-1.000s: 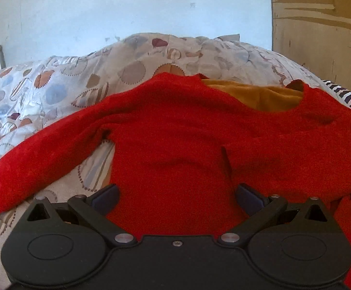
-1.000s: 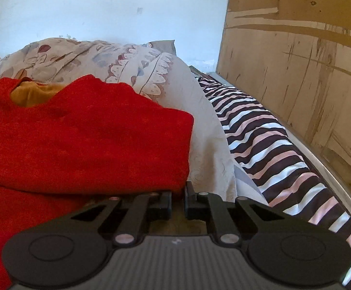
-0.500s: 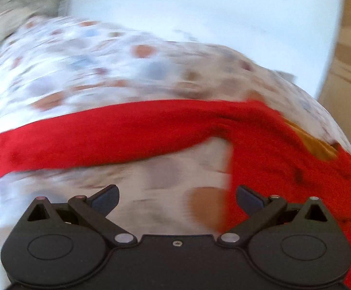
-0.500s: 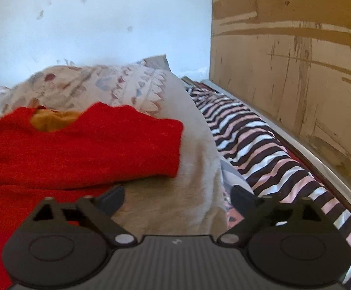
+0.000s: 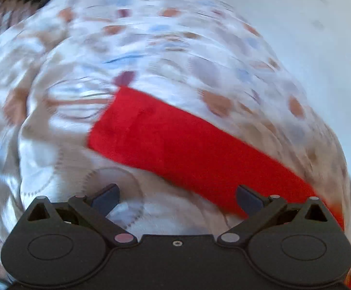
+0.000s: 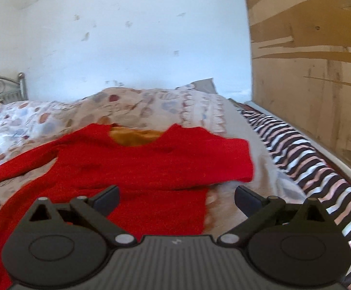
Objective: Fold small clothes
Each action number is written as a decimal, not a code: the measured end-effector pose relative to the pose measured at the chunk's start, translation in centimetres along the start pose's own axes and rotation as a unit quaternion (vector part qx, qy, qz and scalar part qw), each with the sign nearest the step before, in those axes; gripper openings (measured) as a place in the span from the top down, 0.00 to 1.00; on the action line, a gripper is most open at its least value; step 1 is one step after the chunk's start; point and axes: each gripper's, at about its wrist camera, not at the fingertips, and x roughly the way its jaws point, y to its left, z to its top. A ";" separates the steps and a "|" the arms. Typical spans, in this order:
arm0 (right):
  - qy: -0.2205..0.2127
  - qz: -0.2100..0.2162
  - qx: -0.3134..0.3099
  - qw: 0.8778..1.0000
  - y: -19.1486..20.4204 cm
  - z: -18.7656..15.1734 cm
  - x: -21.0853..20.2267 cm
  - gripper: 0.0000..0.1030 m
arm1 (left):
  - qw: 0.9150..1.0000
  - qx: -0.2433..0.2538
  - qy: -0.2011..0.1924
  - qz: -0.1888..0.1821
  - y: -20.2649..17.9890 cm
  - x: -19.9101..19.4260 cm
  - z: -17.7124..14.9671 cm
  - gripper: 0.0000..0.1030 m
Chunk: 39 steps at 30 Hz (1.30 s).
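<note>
A red knit sweater with an orange lining at the neck lies flat on the bed. Its right sleeve is folded inward across the chest. Its left sleeve stretches out over the quilt and fills the blurred left wrist view. My left gripper is open and empty, just in front of that sleeve near its cuff end. My right gripper is open and empty, above the sweater's lower right side.
A patterned quilt covers the bed, with a pillow at the back. A striped sheet runs along the right edge beside a wooden board. A metal bedframe stands at far left.
My right gripper has let go of the folded right sleeve, opened and pulled back. My left gripper has swung left from the sweater body to the outstretched left sleeve.
</note>
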 end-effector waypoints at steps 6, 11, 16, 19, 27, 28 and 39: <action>0.008 0.012 0.017 1.000 1.9 -0.9 0.3 0.00 | 0.993 -0.099 -0.062 0.033 1.2 0.3 0.5 0.19; 0.026 0.017 0.030 0.999 2.0 -1.8 1.1 0.00 | 0.986 -0.129 -0.091 0.050 2.0 0.2 0.9 0.64; 0.028 0.019 0.043 0.999 1.7 -2.2 1.1 0.00 | 0.985 -0.132 -0.104 0.039 2.7 0.3 1.5 0.82; 0.027 0.020 0.045 0.998 1.7 -2.2 1.1 0.00 | 0.986 -0.101 -0.128 0.036 1.7 -0.4 1.3 0.84; 0.027 0.027 0.044 0.998 1.7 -2.5 1.1 0.00 | 0.967 0.101 -0.229 -0.058 -6.2 -3.7 0.7 0.88; 0.025 0.027 0.045 0.998 1.7 -2.5 1.1 0.00 | 0.961 0.125 -0.230 -0.090 -7.9 -4.1 0.8 0.88; 0.006 0.015 0.066 0.998 0.7 -2.4 0.2 0.00 | 0.848 0.328 -0.190 -0.372 -22.4 -10.0 -5.4 0.88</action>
